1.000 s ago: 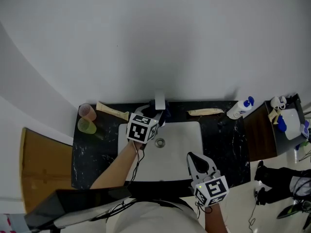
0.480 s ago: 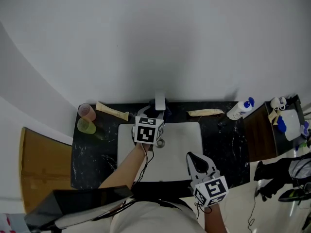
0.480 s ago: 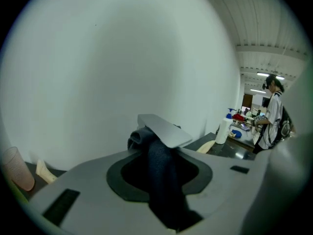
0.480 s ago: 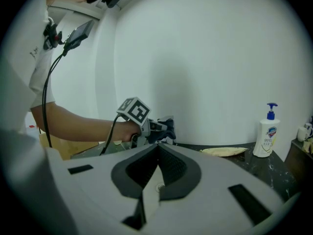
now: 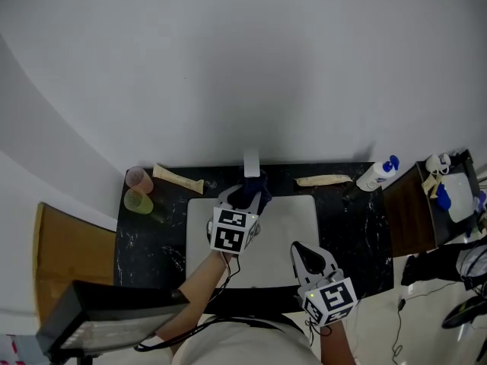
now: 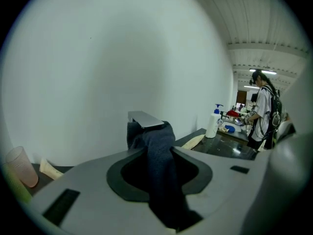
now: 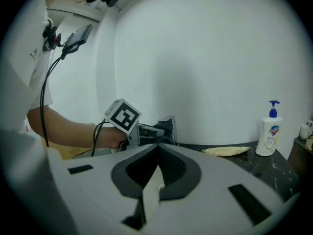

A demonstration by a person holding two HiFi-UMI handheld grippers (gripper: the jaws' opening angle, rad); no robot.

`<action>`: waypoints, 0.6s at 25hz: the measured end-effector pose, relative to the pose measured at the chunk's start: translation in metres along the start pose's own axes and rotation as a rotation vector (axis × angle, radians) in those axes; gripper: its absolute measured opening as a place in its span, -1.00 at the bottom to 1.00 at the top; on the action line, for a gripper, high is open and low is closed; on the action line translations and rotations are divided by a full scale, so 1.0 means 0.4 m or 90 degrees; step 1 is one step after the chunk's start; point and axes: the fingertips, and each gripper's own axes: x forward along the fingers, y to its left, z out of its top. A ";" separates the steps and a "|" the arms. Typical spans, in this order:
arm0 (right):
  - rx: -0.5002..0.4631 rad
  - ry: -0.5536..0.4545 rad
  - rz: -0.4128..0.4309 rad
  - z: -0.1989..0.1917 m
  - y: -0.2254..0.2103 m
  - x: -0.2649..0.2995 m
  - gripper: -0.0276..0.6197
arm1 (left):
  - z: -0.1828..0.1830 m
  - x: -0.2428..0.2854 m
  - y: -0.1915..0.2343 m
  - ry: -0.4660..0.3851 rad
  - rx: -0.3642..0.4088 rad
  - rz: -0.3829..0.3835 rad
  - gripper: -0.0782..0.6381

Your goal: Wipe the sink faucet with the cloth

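Grasping cloth [image 6: 159,156] on the faucet [image 6: 145,119], left gripper [image 5: 243,198]; right gripper [image 7: 157,146] clenched at sink rim [image 5: 313,219].

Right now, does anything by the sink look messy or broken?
Nothing stands out. The left claw holds the dark cloth against the faucet, and the soap bottle stands upright.

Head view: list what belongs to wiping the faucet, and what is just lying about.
In use: cloth, faucet, left gripper, sink.
Lying about: pink cup, green cup, soap bottle, left pale strip, right pale strip, right gripper.
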 end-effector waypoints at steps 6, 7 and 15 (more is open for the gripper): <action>-0.008 0.002 -0.002 0.007 -0.006 -0.007 -0.91 | 0.043 0.070 0.041 0.010 0.011 0.016 -0.46; -0.006 0.003 -0.006 0.002 -0.011 -0.013 -0.91 | 0.052 0.083 0.051 0.012 0.013 0.020 -0.46; -0.001 0.004 -0.015 -0.008 -0.025 -0.031 -0.91 | 0.078 0.088 0.065 -0.021 0.022 0.022 -0.46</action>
